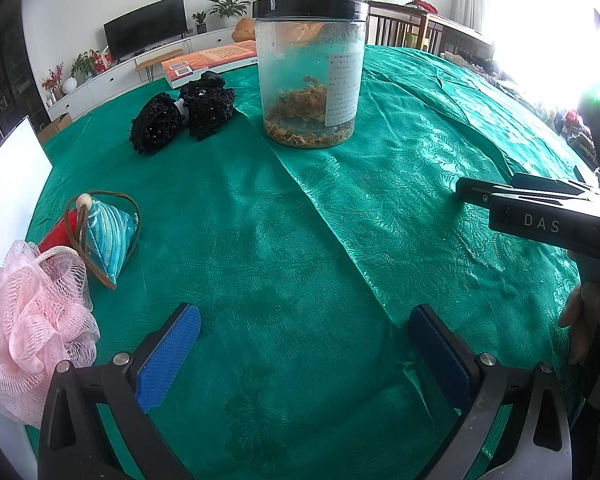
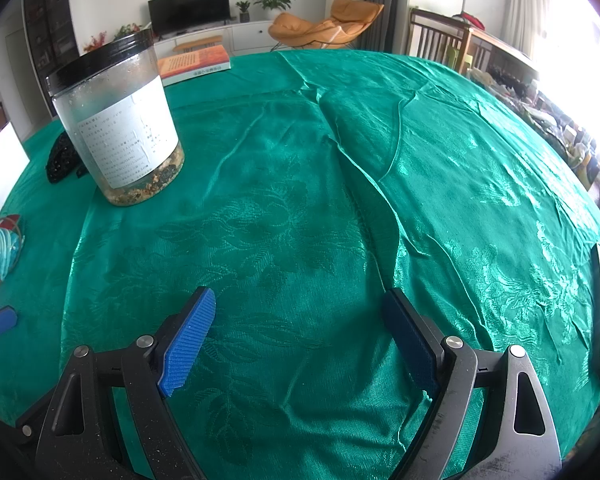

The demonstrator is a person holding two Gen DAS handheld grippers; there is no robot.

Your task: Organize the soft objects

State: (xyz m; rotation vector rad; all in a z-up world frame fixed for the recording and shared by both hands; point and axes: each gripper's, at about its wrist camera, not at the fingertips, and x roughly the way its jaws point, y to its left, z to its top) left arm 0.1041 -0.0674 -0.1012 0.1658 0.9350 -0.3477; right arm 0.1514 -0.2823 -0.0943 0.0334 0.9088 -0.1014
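Pink mesh bath pouf (image 1: 28, 328) lies at the green-clothed worktop's (image 1: 300, 240) near left edge, touching a striped teal pouch (image 1: 108, 240); a black knitted bundle (image 1: 180, 120) sits farther back, left of the jar (image 1: 310, 76). That clear, black-lidded jar holds brownish crumbs at its bottom. Relative to the jar, the left claw (image 1: 304, 344) hovers nearer, jaws wide and empty, the pouf just beside its left finger. The right claw (image 2: 300, 340), tilted down over bare cloth, is also wide and empty.
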